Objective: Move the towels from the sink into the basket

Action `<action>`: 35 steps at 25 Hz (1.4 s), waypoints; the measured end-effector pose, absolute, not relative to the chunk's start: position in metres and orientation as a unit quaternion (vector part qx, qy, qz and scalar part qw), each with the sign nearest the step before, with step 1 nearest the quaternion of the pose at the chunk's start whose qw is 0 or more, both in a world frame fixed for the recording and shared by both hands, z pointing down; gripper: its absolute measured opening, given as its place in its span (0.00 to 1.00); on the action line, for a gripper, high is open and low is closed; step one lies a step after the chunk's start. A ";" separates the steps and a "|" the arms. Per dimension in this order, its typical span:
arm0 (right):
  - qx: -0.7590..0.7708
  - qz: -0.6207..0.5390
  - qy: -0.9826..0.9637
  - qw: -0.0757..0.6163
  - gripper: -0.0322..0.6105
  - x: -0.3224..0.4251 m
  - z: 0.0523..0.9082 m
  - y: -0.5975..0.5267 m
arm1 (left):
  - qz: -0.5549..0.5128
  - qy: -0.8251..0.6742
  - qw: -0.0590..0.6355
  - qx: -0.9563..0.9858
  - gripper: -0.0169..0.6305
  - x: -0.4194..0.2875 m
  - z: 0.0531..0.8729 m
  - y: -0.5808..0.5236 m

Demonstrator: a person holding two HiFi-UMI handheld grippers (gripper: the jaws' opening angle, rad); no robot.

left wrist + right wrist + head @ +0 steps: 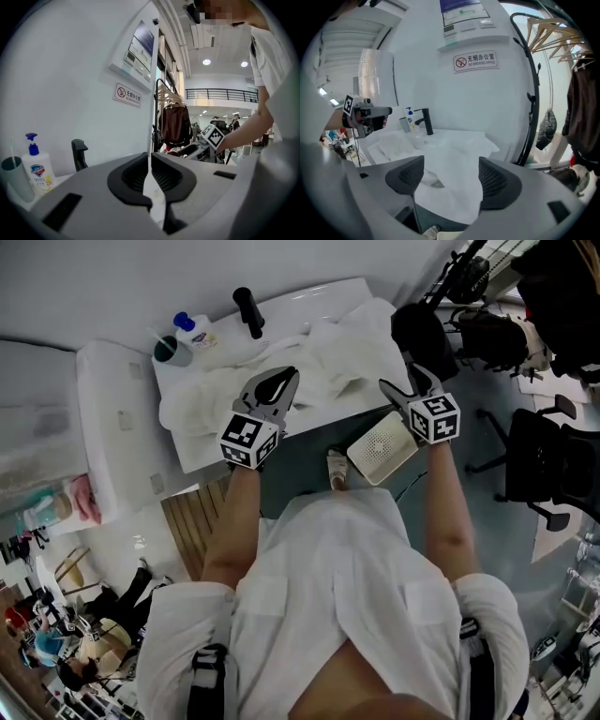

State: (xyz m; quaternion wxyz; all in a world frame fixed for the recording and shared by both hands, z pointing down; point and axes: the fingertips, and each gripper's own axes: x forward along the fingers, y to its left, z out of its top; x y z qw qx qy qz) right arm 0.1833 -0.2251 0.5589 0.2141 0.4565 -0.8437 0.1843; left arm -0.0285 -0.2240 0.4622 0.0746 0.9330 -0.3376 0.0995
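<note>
2 grippers hang over the sink [323, 292] in the upper middle of the head view. The white towels [328, 357] lie heaped across the basin there, and 1 fold drapes over its front edge.

The left gripper [289, 373], near centre frame, has its jaws drawn almost together. In its own view a thin sliver of the white cloth is pinched in the slit between the pads [133, 176].

The right gripper [401, 381], further right, stands with its jaws wide apart. In its own view the towels spread below and between the pads [410, 176], touching neither.

A black faucet [248, 310] rises at the back of the sink, with a soap bottle [195, 331] and a cup [172, 350] to its left. Lower in the head view, just under the right gripper, a white perforated box [382, 448] sits beside the person's foot [337, 470].
</note>
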 end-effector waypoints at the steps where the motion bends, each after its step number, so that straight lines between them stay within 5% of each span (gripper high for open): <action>1: 0.445 0.183 -0.847 0.227 0.60 0.177 0.562 -0.232 | 0.100 -0.339 0.075 0.932 0.07 -0.030 0.462 -0.224; 10: 0.320 0.141 -0.866 0.356 0.63 0.125 0.593 -0.287 | 0.110 -0.369 0.085 0.919 0.07 -0.052 0.472 -0.228; 24: 0.150 0.141 -0.889 0.410 0.61 -0.023 0.649 -0.278 | 0.113 -0.431 0.104 0.889 0.07 -0.101 0.486 -0.236; 27: 0.154 0.143 -0.872 0.442 0.41 -0.025 0.665 -0.278 | 0.117 -0.441 0.109 0.883 0.07 -0.111 0.490 -0.233; 31: 0.157 0.134 -0.862 0.462 0.35 -0.024 0.673 -0.282 | 0.118 -0.450 0.114 0.878 0.07 -0.120 0.494 -0.231; 33: 0.166 0.118 -0.862 0.464 0.18 -0.022 0.667 -0.285 | 0.118 -0.451 0.115 0.877 0.07 -0.123 0.495 -0.231; 35: 0.185 0.114 -0.868 0.446 0.16 -0.021 0.655 -0.290 | 0.118 -0.450 0.115 0.878 0.07 -0.122 0.495 -0.232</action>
